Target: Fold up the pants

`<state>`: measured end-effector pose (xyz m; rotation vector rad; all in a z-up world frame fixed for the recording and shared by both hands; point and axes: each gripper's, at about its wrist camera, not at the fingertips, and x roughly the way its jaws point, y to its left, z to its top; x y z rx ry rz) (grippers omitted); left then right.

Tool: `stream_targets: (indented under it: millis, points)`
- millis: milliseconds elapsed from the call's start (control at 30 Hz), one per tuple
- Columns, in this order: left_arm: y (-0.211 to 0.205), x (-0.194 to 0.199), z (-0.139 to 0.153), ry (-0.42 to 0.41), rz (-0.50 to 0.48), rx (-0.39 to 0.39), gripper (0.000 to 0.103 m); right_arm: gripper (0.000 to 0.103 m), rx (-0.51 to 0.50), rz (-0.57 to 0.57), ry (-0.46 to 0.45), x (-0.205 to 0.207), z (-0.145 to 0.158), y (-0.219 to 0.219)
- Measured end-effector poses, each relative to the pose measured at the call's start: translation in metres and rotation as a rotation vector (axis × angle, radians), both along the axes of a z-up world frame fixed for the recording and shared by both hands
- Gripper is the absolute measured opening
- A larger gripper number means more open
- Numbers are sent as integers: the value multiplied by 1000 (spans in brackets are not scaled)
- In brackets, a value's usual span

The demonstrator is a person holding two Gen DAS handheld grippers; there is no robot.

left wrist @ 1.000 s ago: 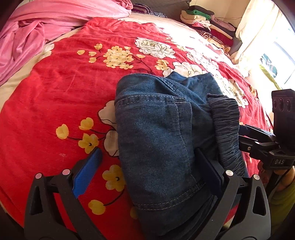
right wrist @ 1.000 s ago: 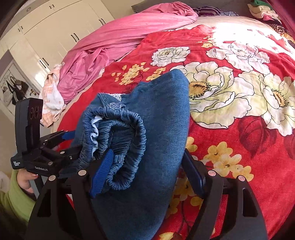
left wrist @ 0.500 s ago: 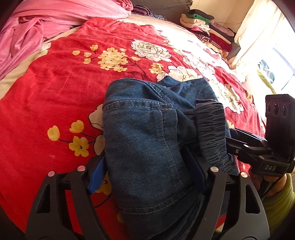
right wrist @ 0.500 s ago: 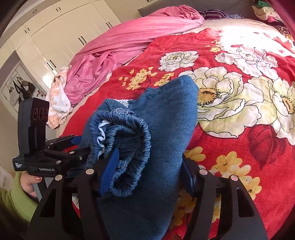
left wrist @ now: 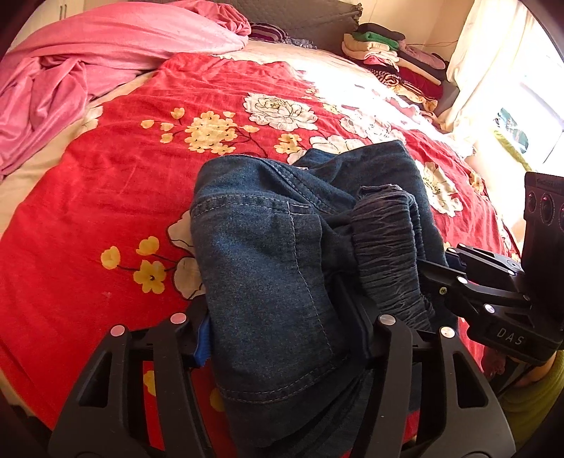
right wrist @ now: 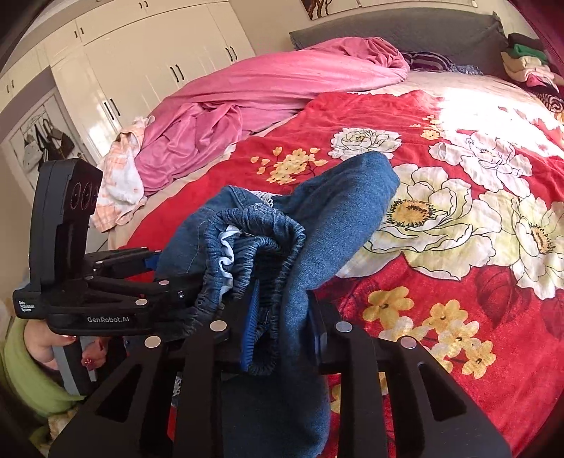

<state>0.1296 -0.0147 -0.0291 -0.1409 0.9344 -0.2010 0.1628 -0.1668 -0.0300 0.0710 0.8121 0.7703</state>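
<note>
covering nearly everything in both views, the red floral bedspread (left wrist: 105, 197) serves as the landmark for the rest. beyond its far left edge a pink blanket (left wrist: 105, 56) lies in rumpled heaps, and in the right wrist view a white wardrobe (right wrist: 148, 70) stands behind that blanket. past the bedspread's far right corner, a stack of folded clothes (left wrist: 394, 60) sits by the grey headboard (right wrist: 387, 24). at the near edge of the bedspread the denim pants (left wrist: 268, 267) are bunched into a thick bundle, the far end resting on the flowers and the near end raised off them between the two tools; the gathered elastic waistband (right wrist: 253, 239) curls on the bundle's left side in the right wrist view. the left gripper (left wrist: 282, 324) is clenched on the pants, its blue-padded fingers (left wrist: 202, 338) pressed against both flanks of the fold with a stitched seam running down between them. the right gripper (right wrist: 283, 327) is likewise clamped on the pants, pinching a narrower thickness of cloth just beside the waistband. the two tools sit close together at the bedspread's near edge, each showing in the other's view.
</note>
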Motion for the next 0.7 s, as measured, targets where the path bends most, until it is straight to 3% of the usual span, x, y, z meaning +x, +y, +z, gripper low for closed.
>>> stream_targets:
  millis: [700]
  points:
    - [-1, -7, 8, 0, 22, -8, 50, 23, -15, -11, 3, -5, 6, 3]
